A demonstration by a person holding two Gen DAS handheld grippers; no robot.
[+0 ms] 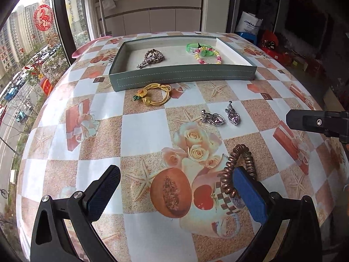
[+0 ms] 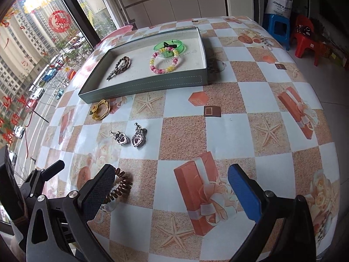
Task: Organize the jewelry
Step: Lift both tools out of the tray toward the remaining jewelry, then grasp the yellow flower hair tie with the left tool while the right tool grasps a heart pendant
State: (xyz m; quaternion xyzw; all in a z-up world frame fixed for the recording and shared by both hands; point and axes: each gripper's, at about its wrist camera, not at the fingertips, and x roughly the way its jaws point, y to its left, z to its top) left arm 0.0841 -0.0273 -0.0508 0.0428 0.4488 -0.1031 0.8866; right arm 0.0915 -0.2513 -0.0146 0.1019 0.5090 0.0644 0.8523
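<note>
A grey-green tray [image 1: 181,76] [image 2: 141,87] holds a brown braided bracelet [image 1: 152,57] [image 2: 122,64], a green bangle [image 1: 193,47] [image 2: 181,44] and a pink-yellow bead bracelet [image 1: 210,60] [image 2: 162,68]. On the table in front of the tray lie a yellow cord bracelet [image 1: 152,95] [image 2: 100,109], two heart earrings [image 1: 220,118] [image 2: 128,139] and a brown spiral hair tie [image 1: 235,166] [image 2: 123,184]. My left gripper [image 1: 176,171] is open; its blue finger overlaps the tie in view, and I cannot tell whether they touch. My right gripper [image 2: 171,170] is open over the tablecloth, the tie beside its black finger.
The round table [image 1: 141,131] [image 2: 240,100] has a checked, patterned cloth and drops off at the edges. A window [image 1: 26,65] is to the left. Blue and red stools [image 2: 290,30] stand on the floor at right. Part of the right gripper [image 1: 316,123] shows at the right edge.
</note>
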